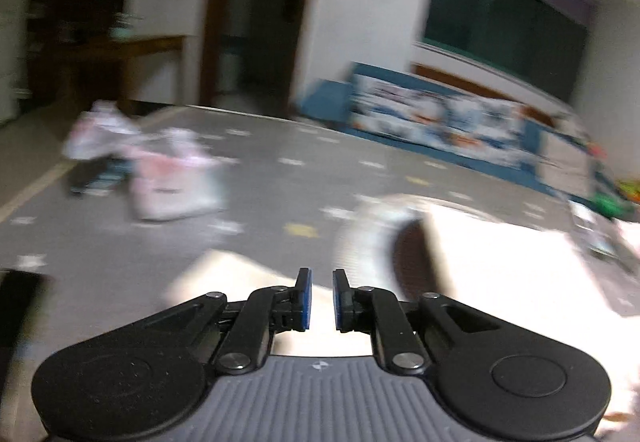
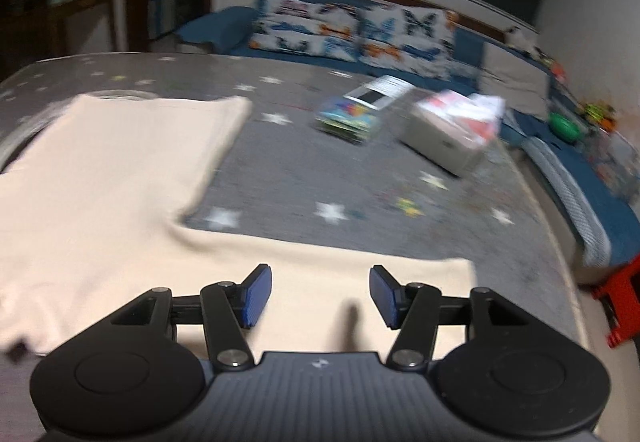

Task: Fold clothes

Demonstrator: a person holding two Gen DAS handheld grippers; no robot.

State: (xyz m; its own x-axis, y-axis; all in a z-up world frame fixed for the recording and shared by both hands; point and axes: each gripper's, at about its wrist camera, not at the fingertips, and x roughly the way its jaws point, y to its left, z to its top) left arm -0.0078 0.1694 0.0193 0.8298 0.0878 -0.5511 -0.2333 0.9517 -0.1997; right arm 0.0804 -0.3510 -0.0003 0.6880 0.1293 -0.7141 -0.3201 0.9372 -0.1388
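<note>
Cream shirt point(image 2: 120, 178) spread flat on grey star mat point(image 2: 320, 170). Left tongs point(image 1: 321, 298) a little apart, right tongs point(image 2: 320, 296) wide apart, both empty. Could bunch up if grabbed crooked.

Each handheld gripper is built alike. The left gripper point(image 1: 321, 296) has a grey ribbed body plate with a small round black-and-white mark at its middle, flanked by two large matte-black rounded housings, the right one bearing a raised disc. Black linkage bars run forward from silver pivot screws to short fingers faced with blue ridged pads point(image 1: 305, 292). The right gripper point(image 2: 320, 296) shows the same ribbed grey plate, black housings, silver screws and blue pads point(image 2: 256, 296).
</note>
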